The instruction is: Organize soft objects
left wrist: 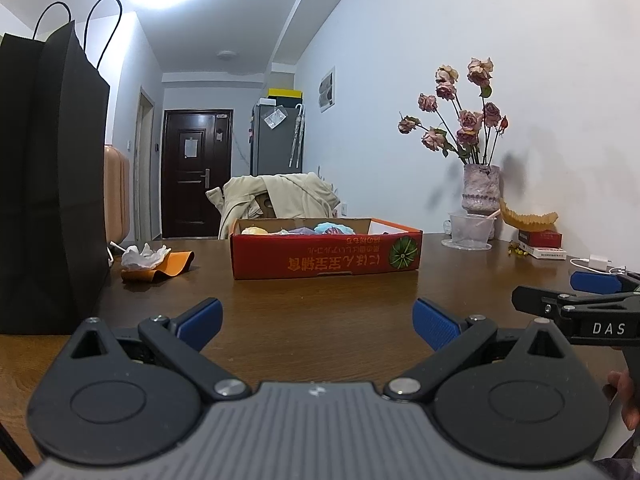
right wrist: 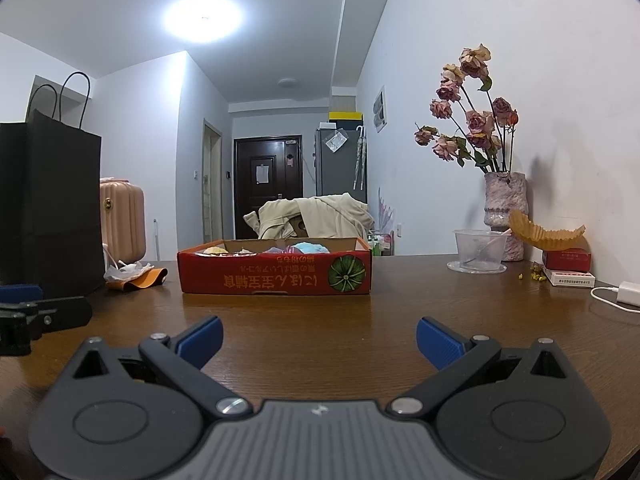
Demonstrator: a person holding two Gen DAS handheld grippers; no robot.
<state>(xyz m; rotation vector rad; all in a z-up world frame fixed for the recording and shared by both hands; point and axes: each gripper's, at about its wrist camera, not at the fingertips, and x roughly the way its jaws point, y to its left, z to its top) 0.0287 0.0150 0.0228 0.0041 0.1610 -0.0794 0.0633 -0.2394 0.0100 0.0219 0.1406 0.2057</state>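
Observation:
A shallow red cardboard box (left wrist: pixel 326 254) stands on the brown table (left wrist: pixel 320 304), straight ahead of both grippers; it also shows in the right wrist view (right wrist: pixel 276 274). Several soft coloured objects (left wrist: pixel 328 228) lie inside it, yellow, purple and blue (right wrist: pixel 310 247). My left gripper (left wrist: pixel 318 324) is open and empty, low over the table, short of the box. My right gripper (right wrist: pixel 320 338) is open and empty too, beside the left one; it shows at the right edge of the left wrist view (left wrist: pixel 560 294).
A tall black paper bag (left wrist: pixel 44 184) stands at the left. A crumpled white tissue on an orange cloth (left wrist: pixel 156 262) lies beside it. A vase of dried roses (left wrist: pixel 480 192), a clear plastic cup (left wrist: pixel 470 230), small boxes and a white charger (right wrist: pixel 628 294) are along the right wall.

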